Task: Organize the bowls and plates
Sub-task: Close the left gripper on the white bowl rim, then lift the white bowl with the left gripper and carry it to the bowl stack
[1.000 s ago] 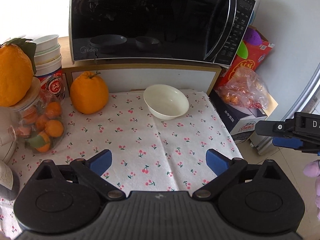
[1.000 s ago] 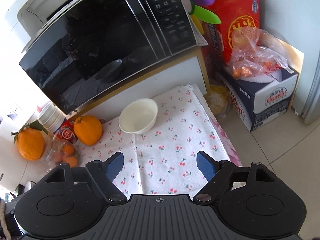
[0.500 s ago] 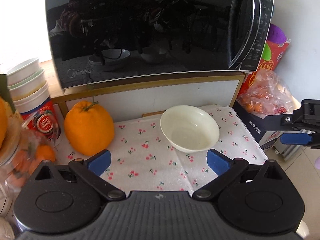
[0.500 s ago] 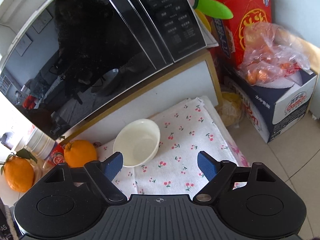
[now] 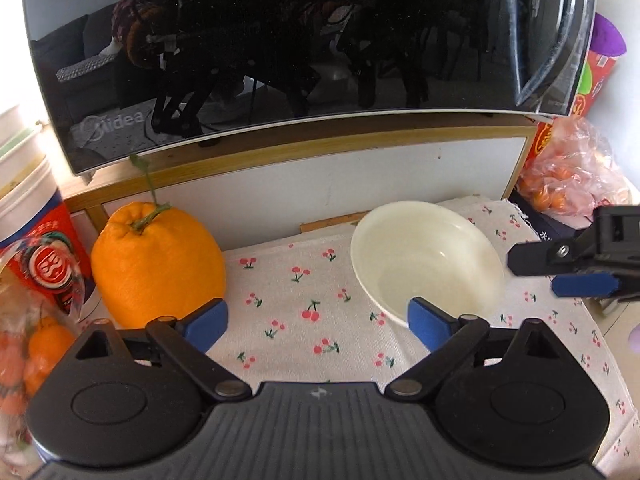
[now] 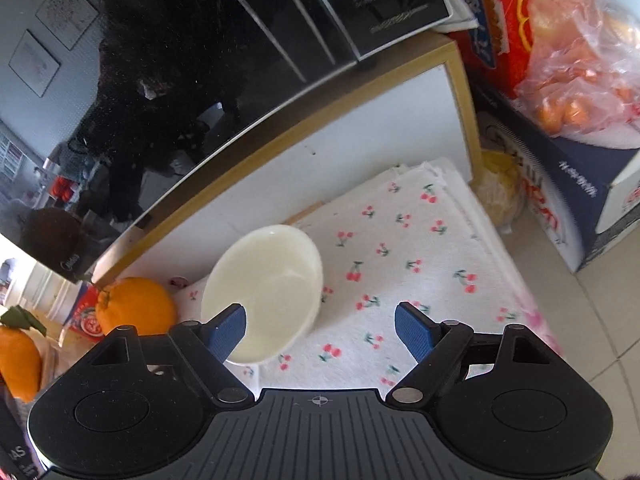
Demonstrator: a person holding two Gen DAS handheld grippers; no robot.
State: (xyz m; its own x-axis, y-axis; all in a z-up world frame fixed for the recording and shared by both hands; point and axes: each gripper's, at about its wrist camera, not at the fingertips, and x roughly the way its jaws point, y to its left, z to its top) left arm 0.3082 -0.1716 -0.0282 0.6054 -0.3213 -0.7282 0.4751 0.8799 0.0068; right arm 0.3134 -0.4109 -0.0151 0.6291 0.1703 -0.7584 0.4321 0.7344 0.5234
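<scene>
The left gripper [image 5: 318,326] has its jaws spread wide and holds nothing; its right blue pad [image 5: 426,322] sits just at the near rim of the bowl [image 5: 428,260], though whether it touches the rim cannot be told from this angle. The right gripper [image 6: 320,328] is likewise spread and empty, its left pad [image 6: 226,328] overlapping the near edge of the bowl [image 6: 266,290] in the right wrist view.

By my reading, the step in hand is the approach to a first pick-up: both tools crowd 1 bowl and neither has closed on it. The next move calls for 1 finger to go inside the rim and 1 outside, then a pinch on the wall before lifting.

The bowl is cream-white, glossy, shallow, empty and upright. It stands on the cherry-print cloth [image 5: 304,304], toward its back right, below the microwave [image 5: 280,40] and well apart from the large orange [image 5: 160,264] at the left.
</scene>
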